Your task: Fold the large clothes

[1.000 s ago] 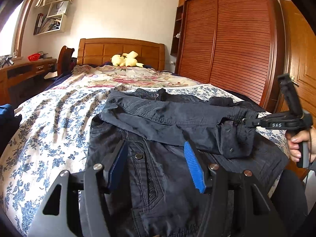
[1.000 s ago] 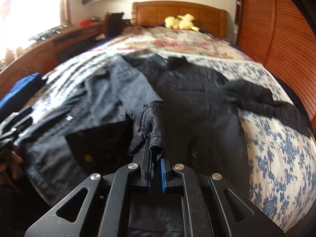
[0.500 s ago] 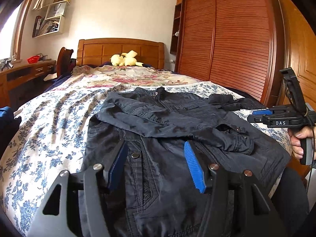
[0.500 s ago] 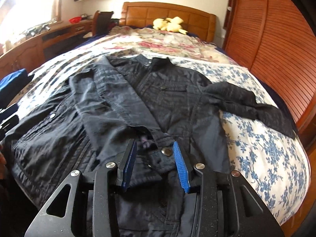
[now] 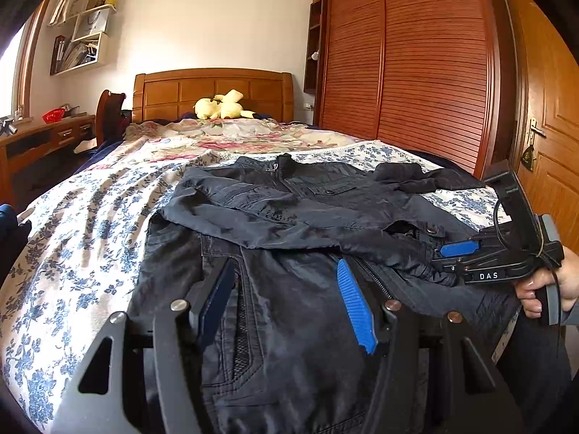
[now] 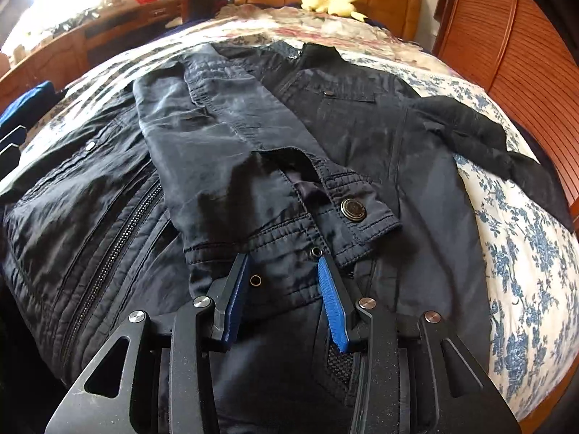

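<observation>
A dark jacket [image 5: 289,289] [image 6: 90,195] lies front up on the bed, collar toward the headboard. One sleeve is folded across its chest, and the cuff [image 6: 347,213] with a metal button rests near the zip. The other sleeve [image 6: 499,144] [image 5: 416,177] sprawls out to the right. My right gripper [image 6: 286,275] [image 5: 456,249] stands open low over the cuff's hem, pads not pressing on it; a hand [image 5: 542,289] holds it. My left gripper [image 5: 286,293] hovers open above the jacket's lower front with nothing between its fingers.
The bed carries a blue-flowered quilt [image 5: 90,217] [image 6: 524,253], a wooden headboard [image 5: 213,90] and a yellow plush toy [image 5: 220,106]. Slatted wardrobe doors [image 5: 416,72] stand to the right, a desk [image 5: 43,137] to the left. A blue item [image 6: 29,108] lies at the left edge.
My right gripper let go of the sleeve cuff, opened, and sank toward it. The sleeve dropped and now lies flat across the jacket. The left gripper stayed open and hardly moved.
</observation>
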Motion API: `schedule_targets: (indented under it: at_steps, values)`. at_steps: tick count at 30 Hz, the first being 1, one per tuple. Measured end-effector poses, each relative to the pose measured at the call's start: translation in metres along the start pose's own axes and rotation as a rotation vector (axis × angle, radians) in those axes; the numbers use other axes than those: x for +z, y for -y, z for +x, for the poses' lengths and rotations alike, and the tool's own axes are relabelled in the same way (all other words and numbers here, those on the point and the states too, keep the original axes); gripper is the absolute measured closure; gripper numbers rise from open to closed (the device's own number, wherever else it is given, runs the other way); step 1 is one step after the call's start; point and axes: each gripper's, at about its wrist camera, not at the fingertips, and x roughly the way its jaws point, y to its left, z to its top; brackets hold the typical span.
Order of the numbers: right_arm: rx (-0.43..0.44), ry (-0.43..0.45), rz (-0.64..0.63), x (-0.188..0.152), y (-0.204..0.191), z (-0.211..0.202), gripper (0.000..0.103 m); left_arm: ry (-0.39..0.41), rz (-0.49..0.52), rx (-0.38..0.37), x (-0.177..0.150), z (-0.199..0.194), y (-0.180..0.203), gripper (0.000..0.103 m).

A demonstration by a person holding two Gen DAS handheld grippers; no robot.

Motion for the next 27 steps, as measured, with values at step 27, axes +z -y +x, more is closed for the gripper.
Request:
schedule_targets:
  at_steps: [27]
  values:
    - [0.062,0.055,0.026,-0.017,0.018,-0.013,0.045,-0.045,0.008,0.012,0.013,0.024,0.039,0.045]
